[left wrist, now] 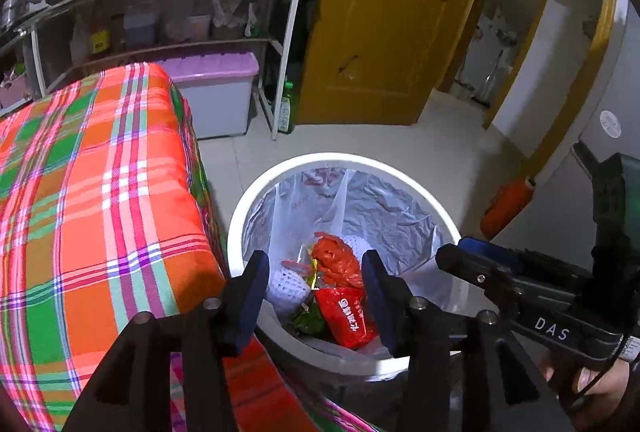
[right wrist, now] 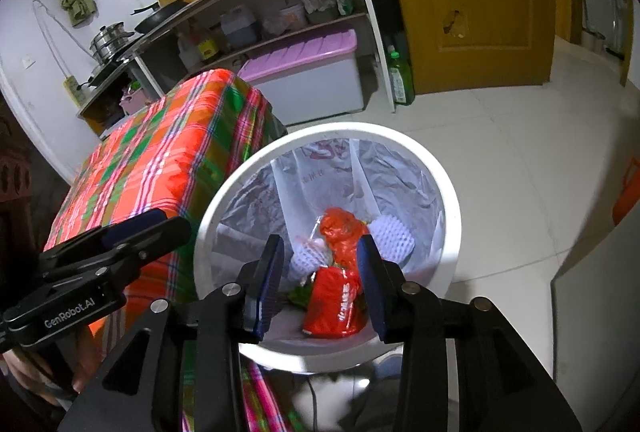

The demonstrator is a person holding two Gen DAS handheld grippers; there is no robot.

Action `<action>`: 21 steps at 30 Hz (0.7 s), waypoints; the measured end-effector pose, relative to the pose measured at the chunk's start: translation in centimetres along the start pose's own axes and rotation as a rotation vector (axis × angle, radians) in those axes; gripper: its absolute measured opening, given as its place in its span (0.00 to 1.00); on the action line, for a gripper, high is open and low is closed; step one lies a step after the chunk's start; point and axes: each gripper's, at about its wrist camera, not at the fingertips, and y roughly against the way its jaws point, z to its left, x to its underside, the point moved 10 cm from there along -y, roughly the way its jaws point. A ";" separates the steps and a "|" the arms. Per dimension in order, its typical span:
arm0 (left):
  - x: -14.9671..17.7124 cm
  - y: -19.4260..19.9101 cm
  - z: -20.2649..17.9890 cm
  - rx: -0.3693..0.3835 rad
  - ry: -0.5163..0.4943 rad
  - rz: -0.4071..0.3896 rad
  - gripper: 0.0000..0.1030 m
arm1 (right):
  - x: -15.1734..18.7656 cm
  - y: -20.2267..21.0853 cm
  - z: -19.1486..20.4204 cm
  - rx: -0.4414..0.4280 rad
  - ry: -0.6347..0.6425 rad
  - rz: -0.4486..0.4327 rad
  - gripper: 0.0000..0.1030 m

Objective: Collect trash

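Below both hand-held grippers, left [left wrist: 314, 296] and right [right wrist: 320, 284], hanging open and empty, red wrappers [left wrist: 346, 316] are lying in the bin [left wrist: 256, 192]; any lowering risks snagging the liner [left wrist: 400, 208].

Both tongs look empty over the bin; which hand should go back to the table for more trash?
Probably left: the left tongs sit beside the plaid-covered table; the right tongs hang over the white round bin.

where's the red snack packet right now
In both wrist views the red snack packet lies inside the white bin, near side, below the orange bag.
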 end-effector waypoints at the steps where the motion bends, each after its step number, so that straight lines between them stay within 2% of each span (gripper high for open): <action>1: 0.0 0.6 -0.1 -0.002 -0.005 -0.010 0.46 | 0.0 0.5 0.2 0.001 0.005 -0.008 0.38; 10: 0.3 5.9 -1.0 -0.028 -0.053 -0.106 0.46 | 0.3 4.9 2.9 0.005 0.064 -0.080 0.38; 21: 1.7 11.5 -1.4 -0.042 -0.050 -0.188 0.46 | 2.2 9.7 5.9 0.010 0.129 -0.139 0.38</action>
